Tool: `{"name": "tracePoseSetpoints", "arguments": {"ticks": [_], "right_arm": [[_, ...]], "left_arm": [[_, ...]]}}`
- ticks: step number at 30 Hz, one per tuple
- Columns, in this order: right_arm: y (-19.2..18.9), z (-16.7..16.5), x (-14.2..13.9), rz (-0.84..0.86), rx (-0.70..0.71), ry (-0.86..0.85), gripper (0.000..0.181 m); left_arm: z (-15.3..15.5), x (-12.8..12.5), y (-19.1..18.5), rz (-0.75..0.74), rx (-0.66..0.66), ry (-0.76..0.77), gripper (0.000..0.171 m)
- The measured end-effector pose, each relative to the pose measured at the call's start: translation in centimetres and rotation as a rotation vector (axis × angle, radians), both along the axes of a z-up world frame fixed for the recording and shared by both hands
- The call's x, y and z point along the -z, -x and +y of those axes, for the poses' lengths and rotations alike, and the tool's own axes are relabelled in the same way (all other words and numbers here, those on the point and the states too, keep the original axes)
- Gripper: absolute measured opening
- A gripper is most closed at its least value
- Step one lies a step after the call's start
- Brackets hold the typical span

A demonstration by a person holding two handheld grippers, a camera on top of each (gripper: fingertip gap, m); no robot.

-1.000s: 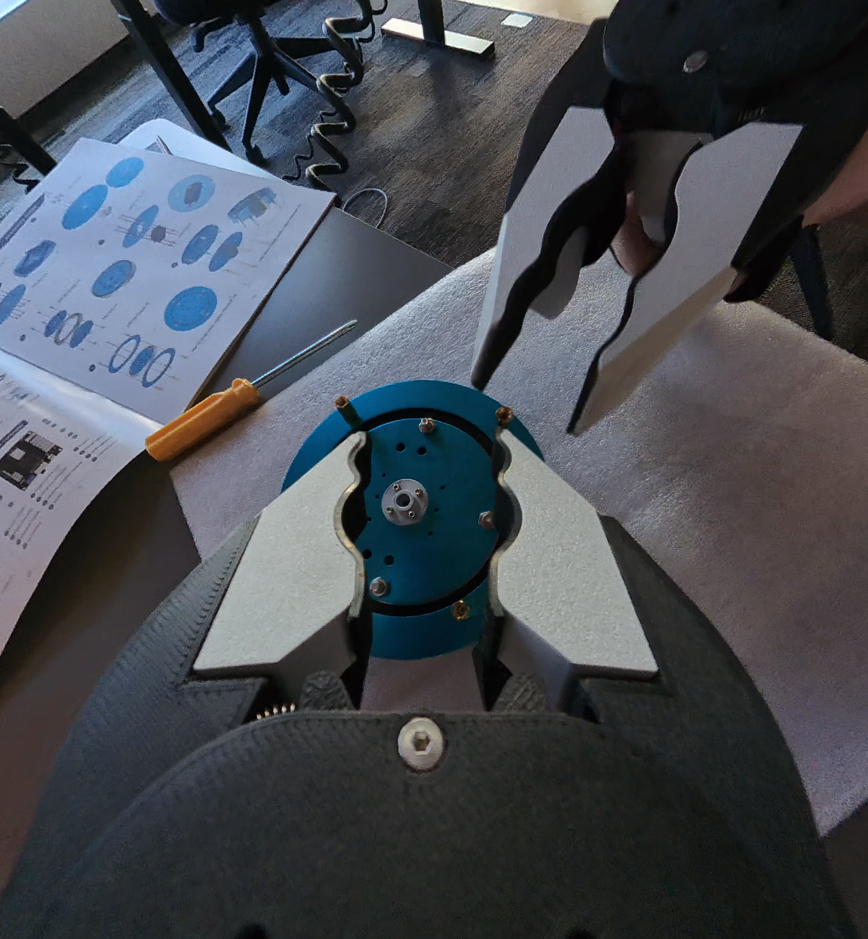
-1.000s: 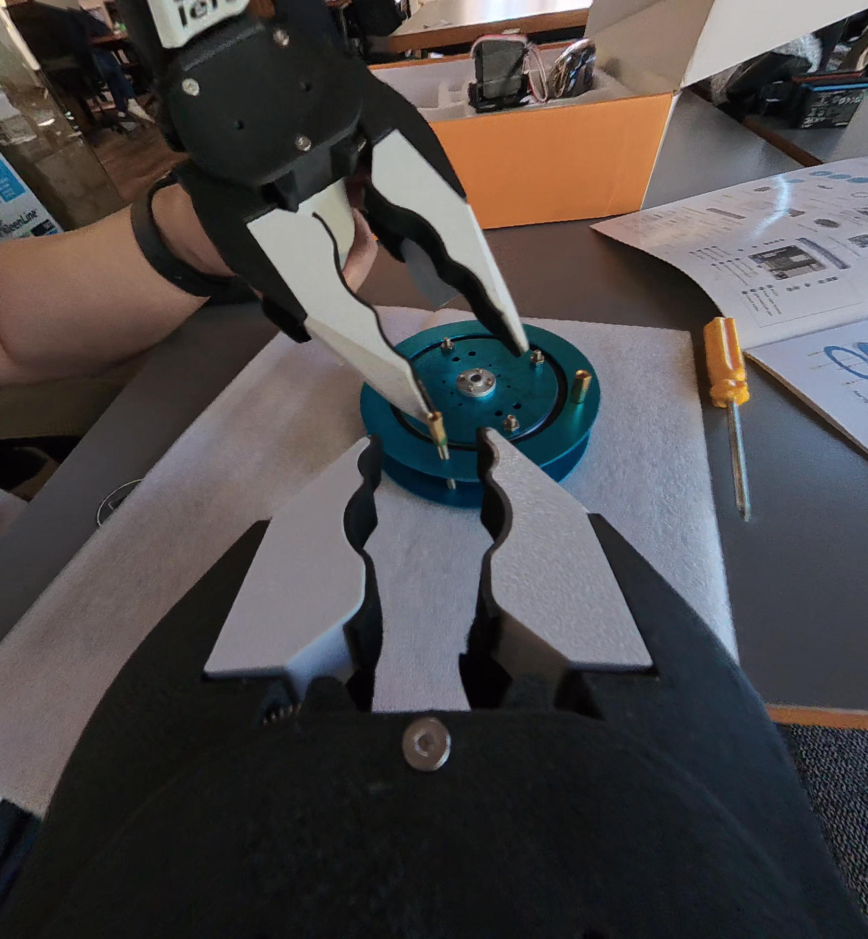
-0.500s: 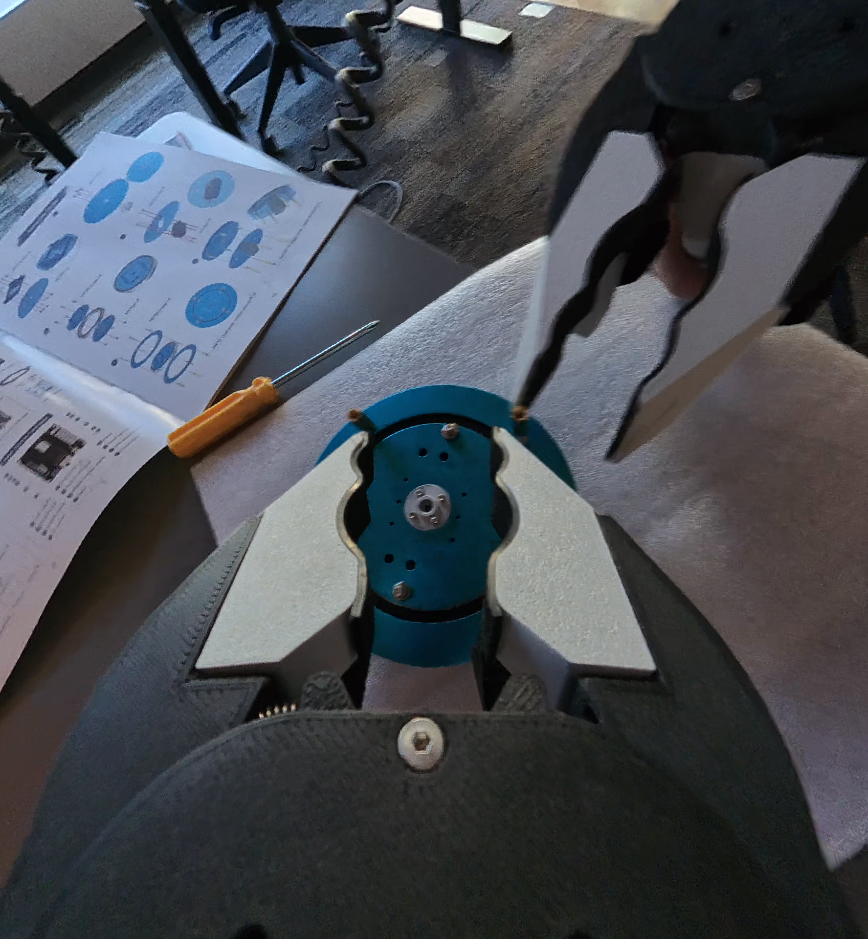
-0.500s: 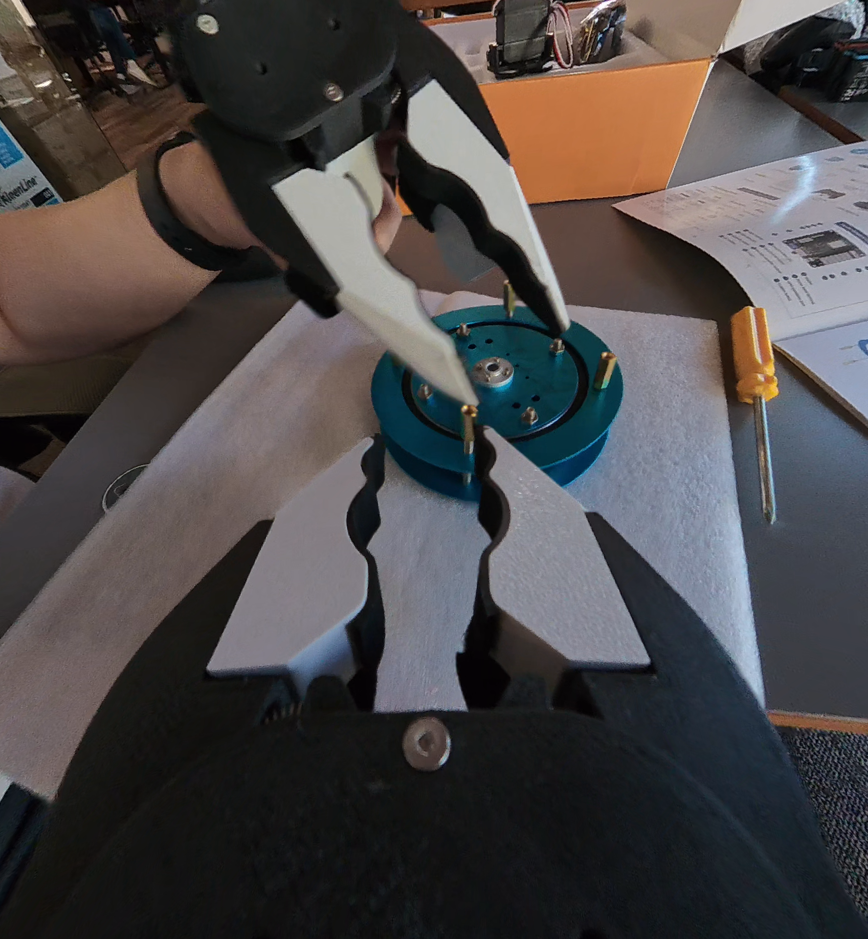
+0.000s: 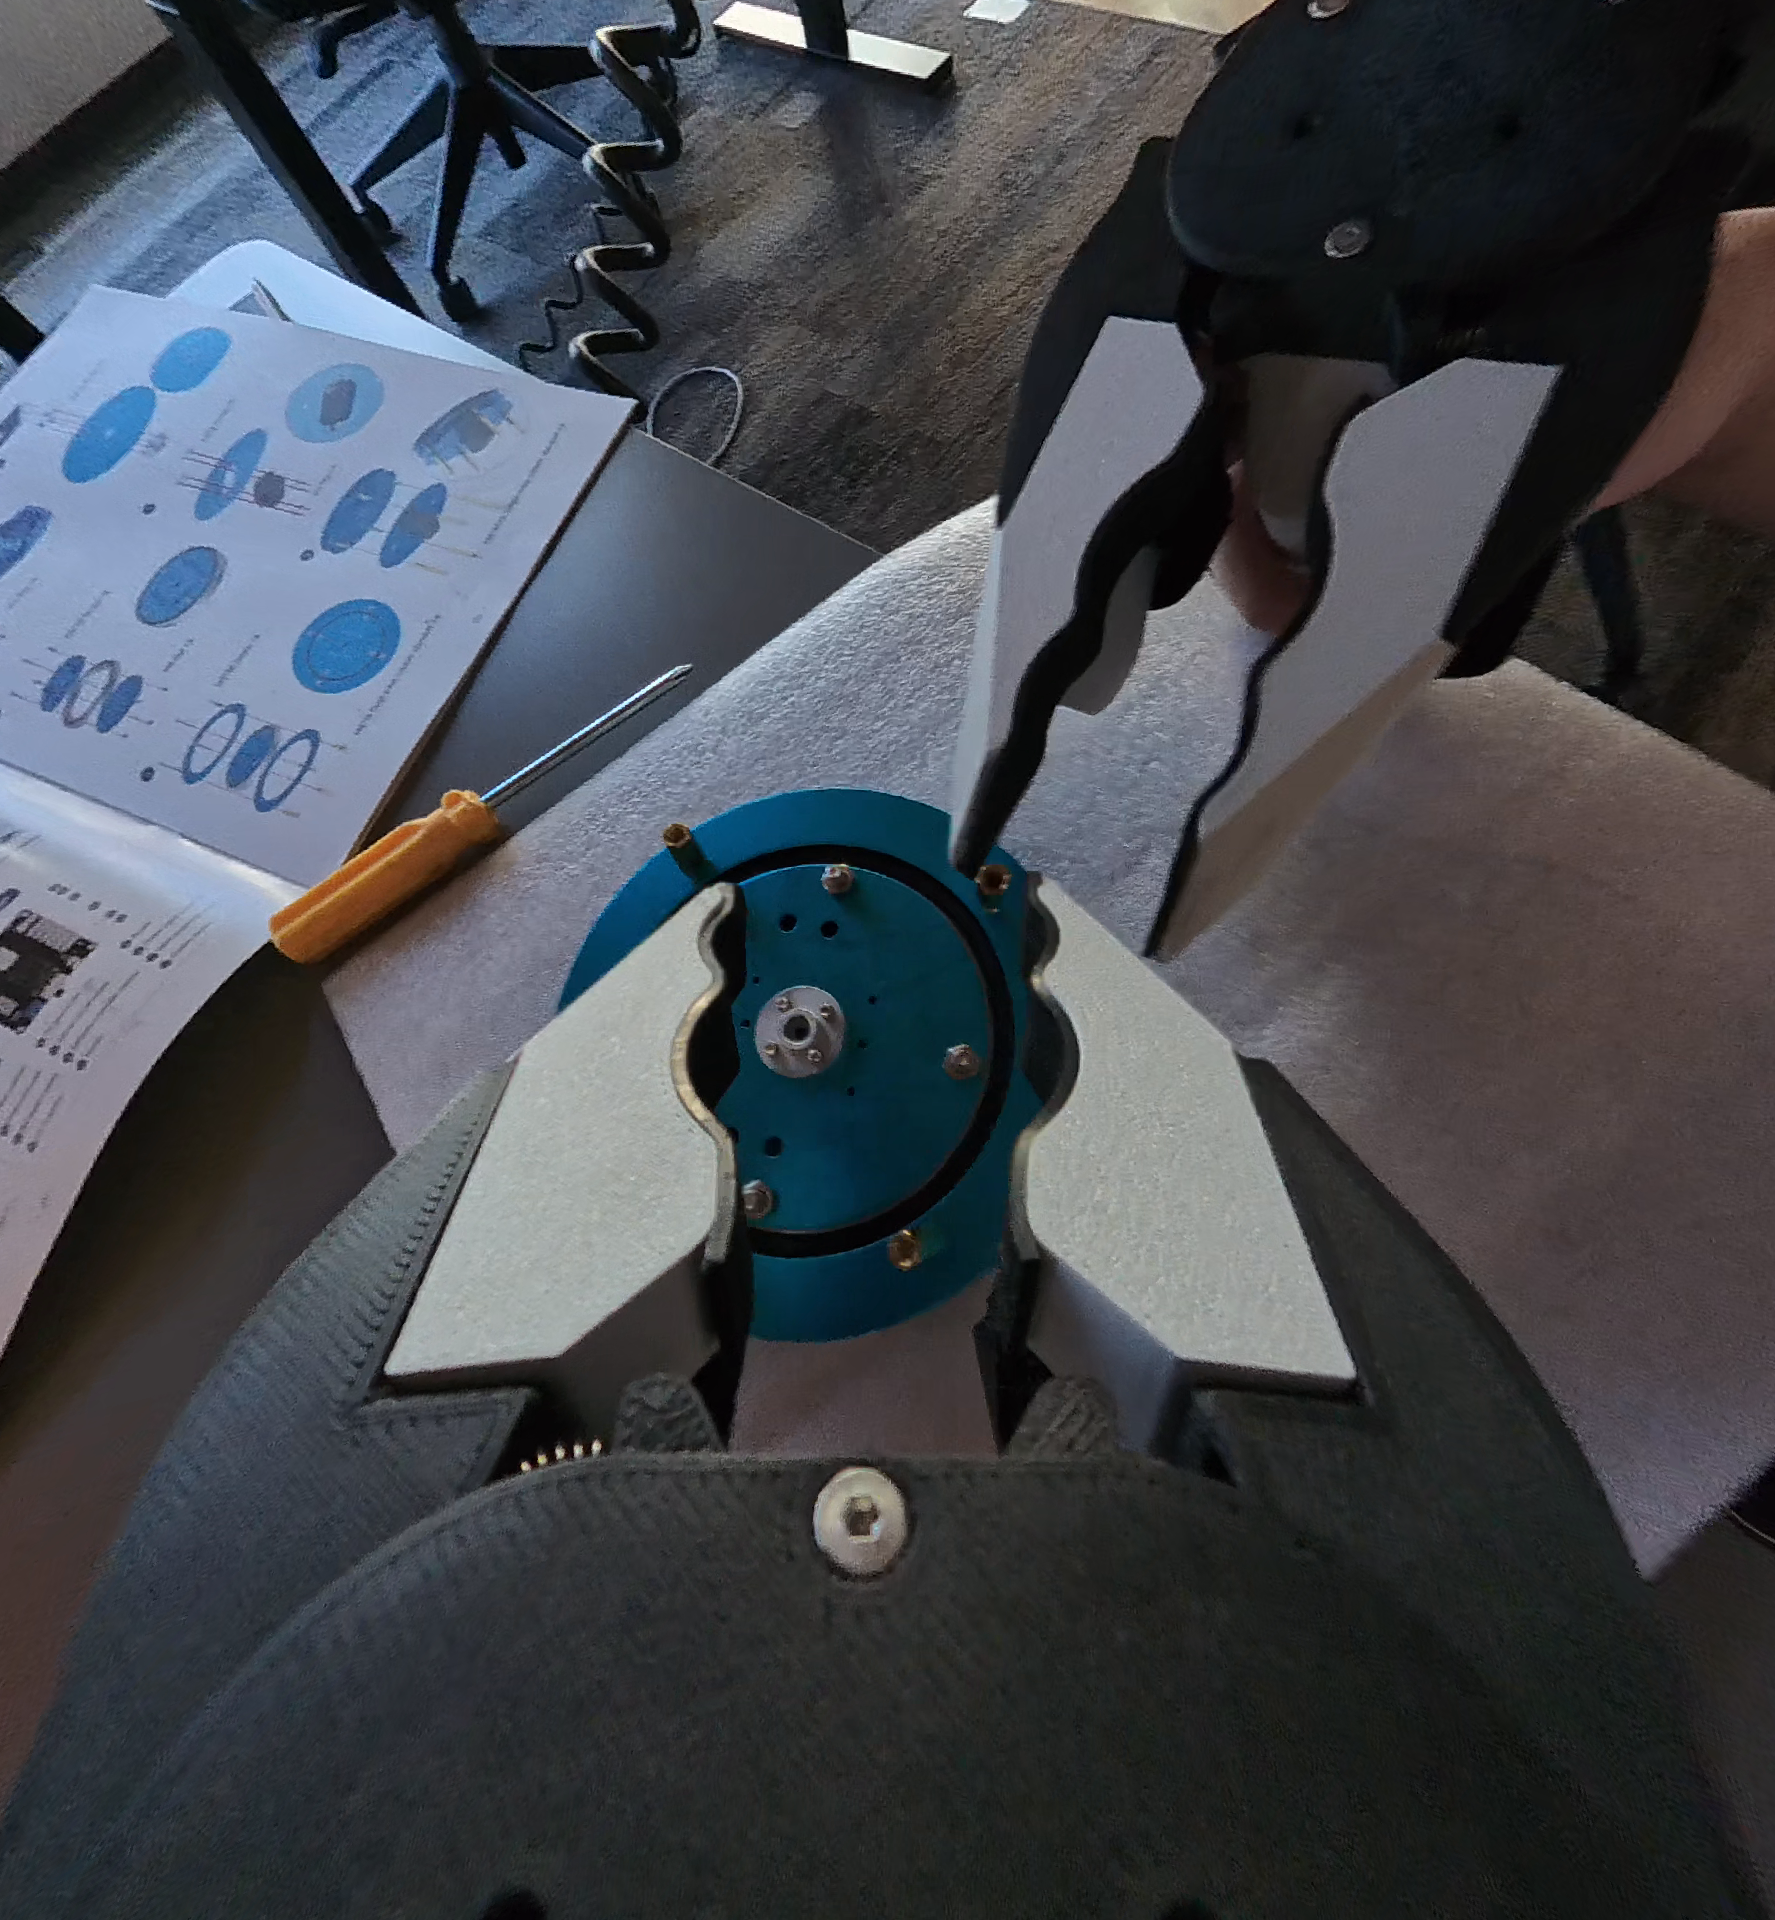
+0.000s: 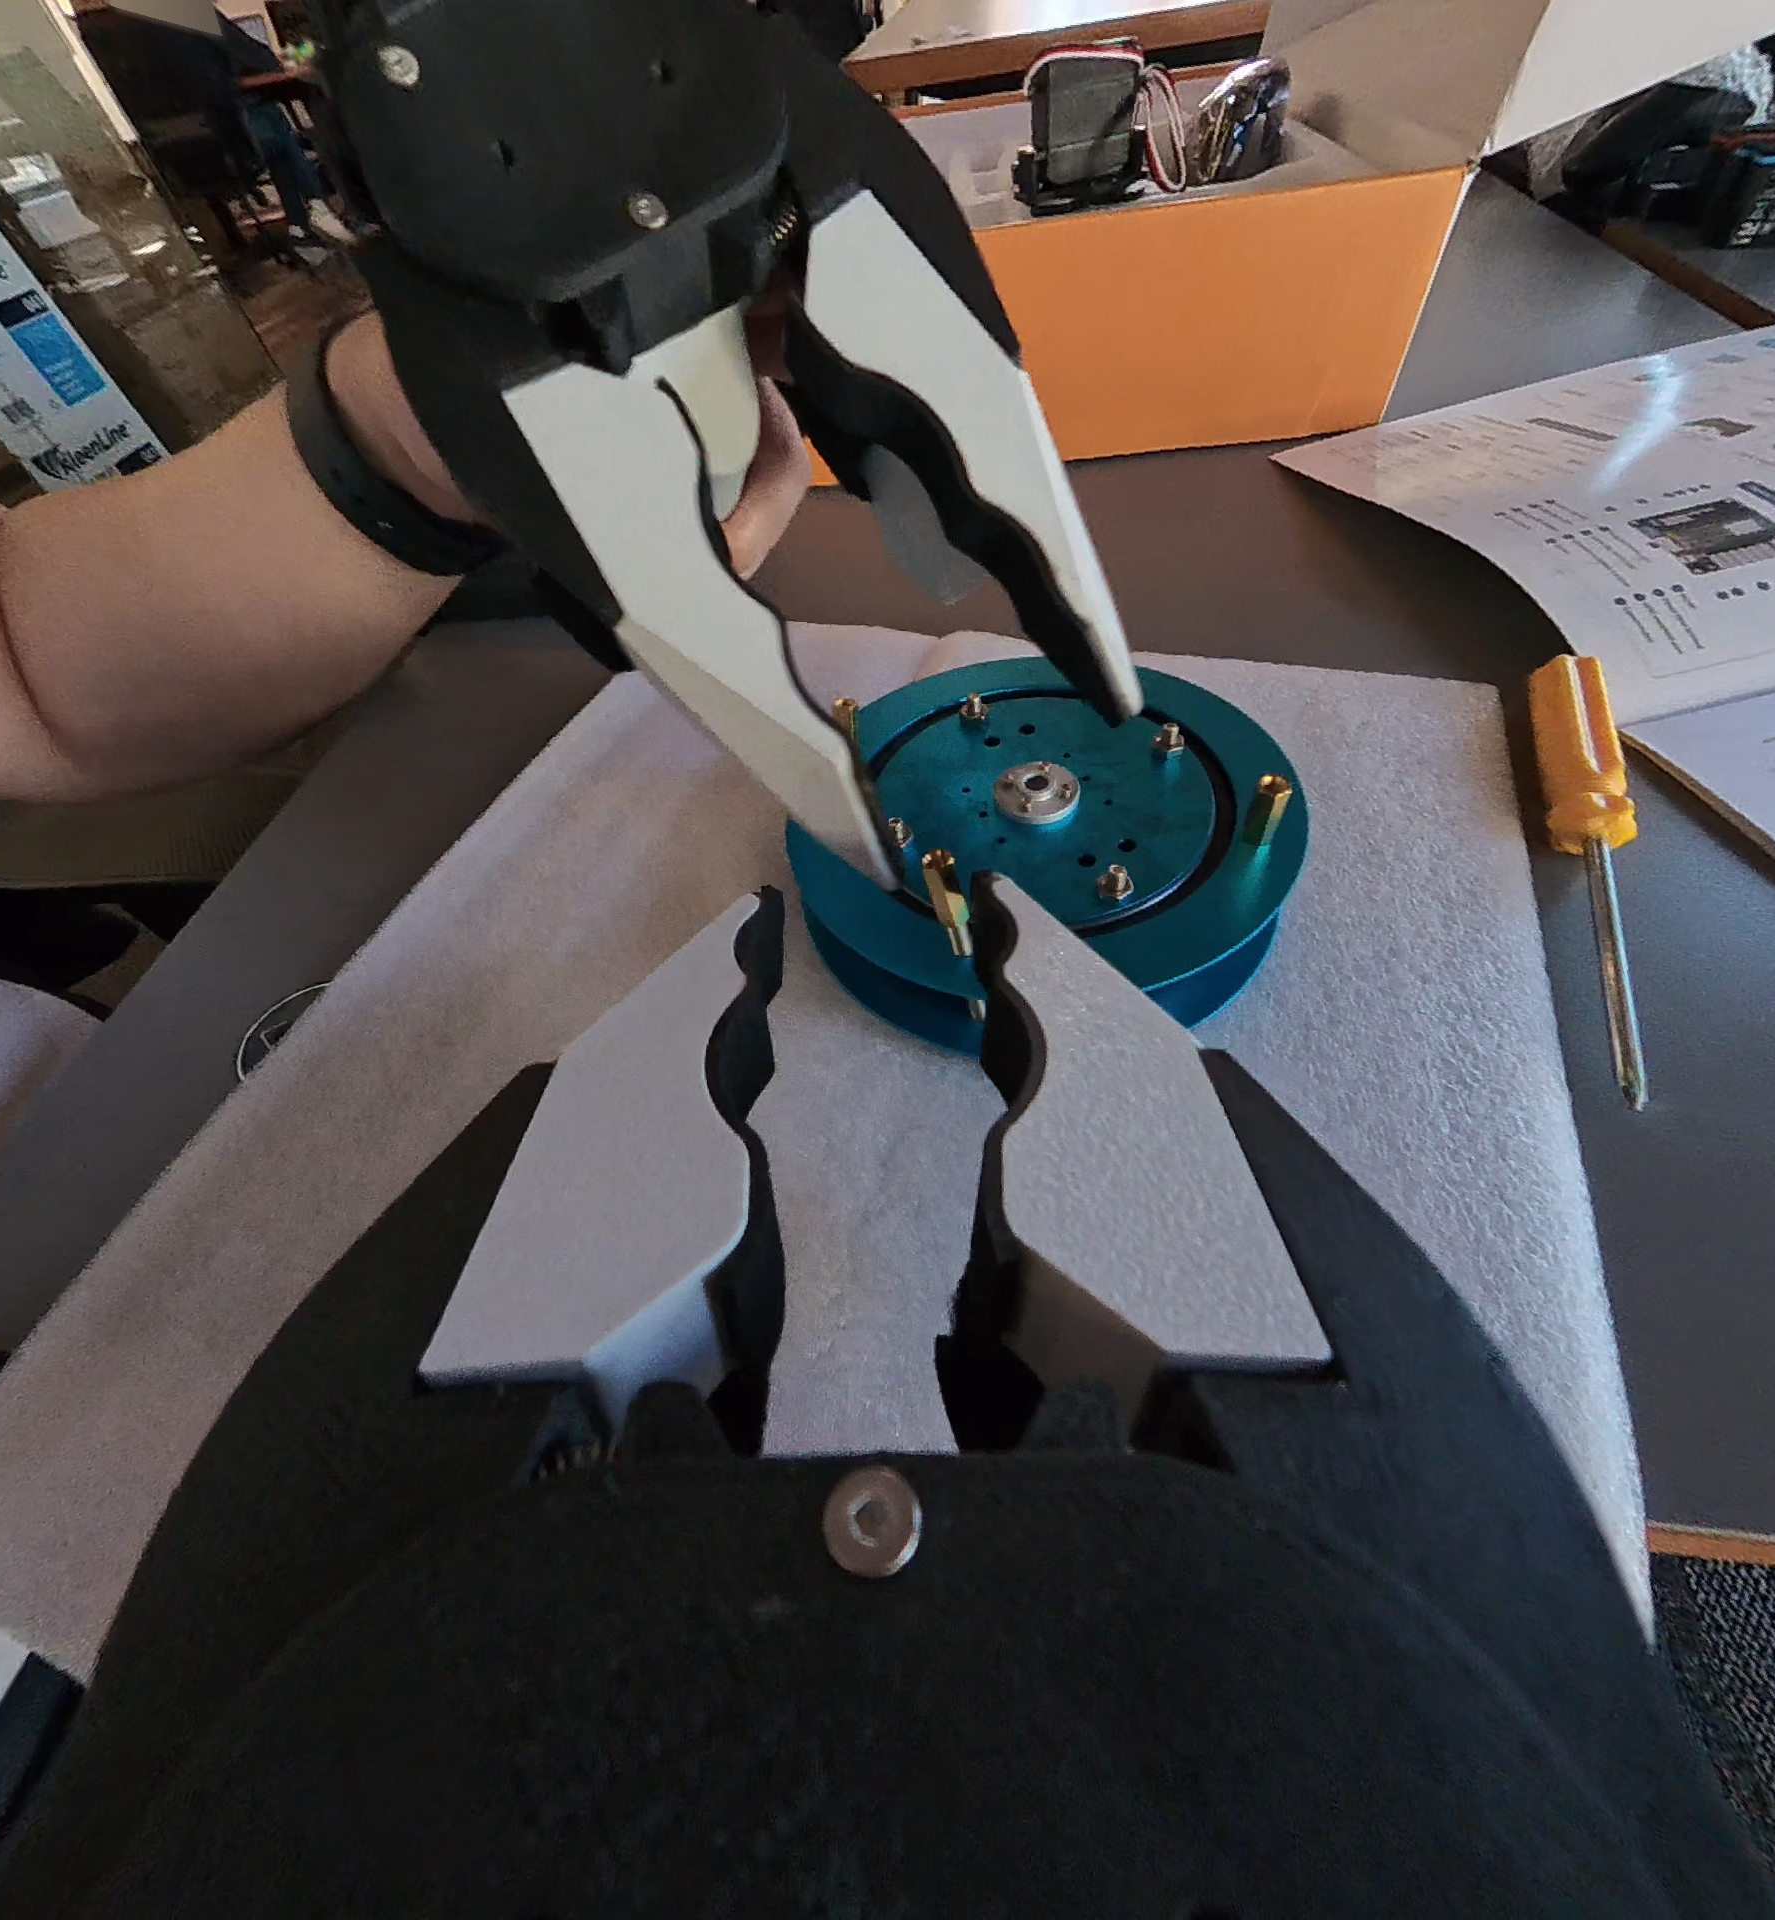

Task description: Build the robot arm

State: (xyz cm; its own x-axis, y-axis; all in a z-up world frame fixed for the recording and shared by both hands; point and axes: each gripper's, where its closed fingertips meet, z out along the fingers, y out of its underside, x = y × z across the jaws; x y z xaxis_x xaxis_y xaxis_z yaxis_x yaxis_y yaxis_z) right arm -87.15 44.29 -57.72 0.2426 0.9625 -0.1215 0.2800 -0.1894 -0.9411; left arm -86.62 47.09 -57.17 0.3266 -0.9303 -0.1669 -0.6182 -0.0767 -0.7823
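A blue metal wheel (image 5: 862, 1143) with several brass standoffs and a silver hub lies on a white foam sheet (image 5: 1434, 1039). My left gripper (image 5: 878, 904) is open, its tips spread over the wheel's inner disc. In the right wrist view the left gripper (image 6: 1008, 795) comes down from above, and its fingertips (image 6: 888, 873) rest on top of the wheel (image 6: 1122, 810). My right gripper (image 6: 878, 894) is open, with a brass standoff (image 6: 943, 883) on the wheel's near rim standing between its tips. In the left wrist view the right gripper (image 5: 1065, 904) has one tip beside that standoff (image 5: 992, 881).
An orange-handled screwdriver (image 6: 1579, 769) lies on the dark table beside the foam, next to an open printed manual (image 6: 1641, 520). An open orange box (image 6: 1205, 312) with parts stands behind. A person's forearm (image 6: 135, 623) reaches in from the left. An office chair (image 5: 447, 125) stands on the floor beyond.
My right gripper has moved in toward the wheel, so the near standoff now stands between its tips. The left gripper has stayed open over the wheel, shifting slightly.
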Motion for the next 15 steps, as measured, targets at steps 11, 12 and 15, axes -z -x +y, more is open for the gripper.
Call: {"name": "tracePoseSetpoints", "arguments": {"ticks": [11, 12, 15], "right_arm": [[-1.0, 0.8, -0.4, 0.012, 0.065, -0.001, 0.033], [-0.7, 0.7, -0.3, 0.008, 0.052, 0.000, 0.034], [-0.4, 0.5, -0.1, -0.025, 0.034, -0.008, 0.037]], "left_arm": [[0.9, 0.4, 0.2, 0.003, -0.036, -0.013, 0.050], [0.9, 0.3, -0.1, -0.008, -0.032, -0.011, 0.050], [1.2, 0.4, -0.6, -0.005, -0.035, -0.018, 0.051]]}}
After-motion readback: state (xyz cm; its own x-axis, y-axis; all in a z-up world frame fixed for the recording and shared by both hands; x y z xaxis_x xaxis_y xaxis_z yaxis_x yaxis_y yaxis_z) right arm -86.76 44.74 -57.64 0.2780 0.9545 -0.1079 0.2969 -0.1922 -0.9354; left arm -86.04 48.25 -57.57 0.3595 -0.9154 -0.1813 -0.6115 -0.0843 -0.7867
